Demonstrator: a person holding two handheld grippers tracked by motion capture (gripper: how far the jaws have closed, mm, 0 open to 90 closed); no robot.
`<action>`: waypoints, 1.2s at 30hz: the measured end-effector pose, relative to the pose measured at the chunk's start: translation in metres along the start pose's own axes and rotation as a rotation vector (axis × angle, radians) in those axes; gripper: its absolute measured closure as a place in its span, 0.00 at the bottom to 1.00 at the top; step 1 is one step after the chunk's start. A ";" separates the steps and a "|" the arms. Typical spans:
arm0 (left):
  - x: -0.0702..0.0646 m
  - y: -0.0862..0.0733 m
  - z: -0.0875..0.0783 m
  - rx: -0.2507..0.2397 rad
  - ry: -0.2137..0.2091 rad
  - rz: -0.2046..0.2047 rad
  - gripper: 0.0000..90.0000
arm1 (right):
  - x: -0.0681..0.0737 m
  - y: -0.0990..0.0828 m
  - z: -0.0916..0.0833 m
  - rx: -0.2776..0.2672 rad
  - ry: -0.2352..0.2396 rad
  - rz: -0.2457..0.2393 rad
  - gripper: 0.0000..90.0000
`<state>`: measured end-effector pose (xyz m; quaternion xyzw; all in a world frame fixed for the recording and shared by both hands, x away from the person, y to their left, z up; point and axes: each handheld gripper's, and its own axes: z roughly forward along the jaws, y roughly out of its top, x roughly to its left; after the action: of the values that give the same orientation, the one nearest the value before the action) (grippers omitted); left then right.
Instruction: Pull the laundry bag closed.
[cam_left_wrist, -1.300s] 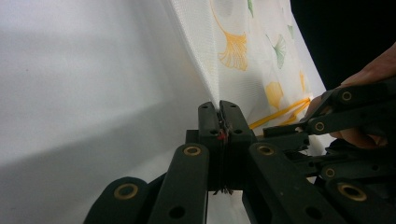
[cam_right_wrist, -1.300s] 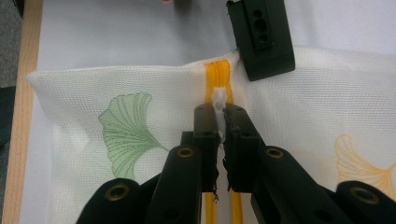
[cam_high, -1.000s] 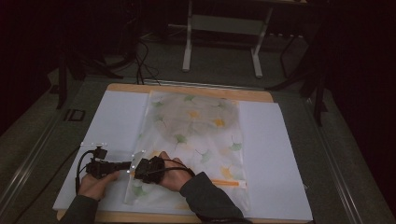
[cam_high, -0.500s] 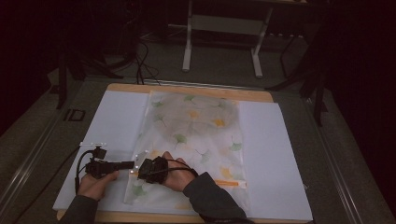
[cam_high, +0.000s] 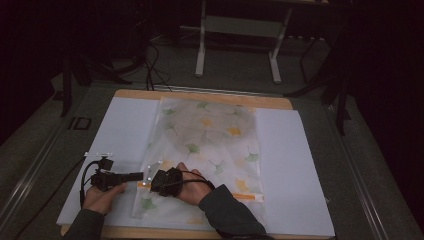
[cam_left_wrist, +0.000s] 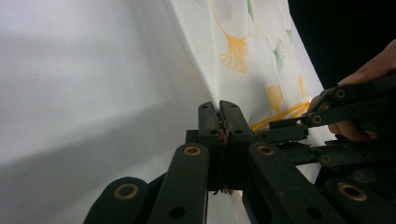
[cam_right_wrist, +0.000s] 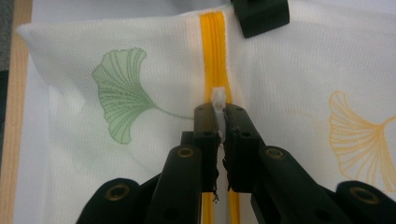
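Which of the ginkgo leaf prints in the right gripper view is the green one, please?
The green ginkgo leaf left of the yellow zipper; the other print, right of the zipper, is an orange ginkgo leaf drawn in outline.

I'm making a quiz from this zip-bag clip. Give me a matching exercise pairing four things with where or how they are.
Things:
1. left hand-held gripper
2. right hand-held gripper
3. mesh bag
4. orange zip

States:
a. runs across the bag's near end
b. shut on the bag's left edge
c. lies flat on the white sheet
d. shut on the white zip pull

Pairs: 1-b, 2-d, 3-c, 4-a
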<state>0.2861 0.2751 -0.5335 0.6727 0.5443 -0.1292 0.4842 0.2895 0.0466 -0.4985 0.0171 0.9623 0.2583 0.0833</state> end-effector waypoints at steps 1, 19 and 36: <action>0.000 0.000 0.000 0.000 0.001 0.001 0.99 | 0.000 0.000 0.000 -0.002 0.001 0.000 0.94; 0.001 0.000 -0.002 -0.005 0.008 0.001 0.99 | -0.002 -0.012 -0.004 0.017 -0.008 0.002 0.94; 0.000 0.001 -0.003 -0.009 0.015 0.010 0.99 | 0.000 -0.019 -0.010 0.029 -0.017 -0.002 0.94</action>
<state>0.2855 0.2770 -0.5315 0.6742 0.5451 -0.1194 0.4839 0.2877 0.0251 -0.4996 0.0193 0.9652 0.2442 0.0914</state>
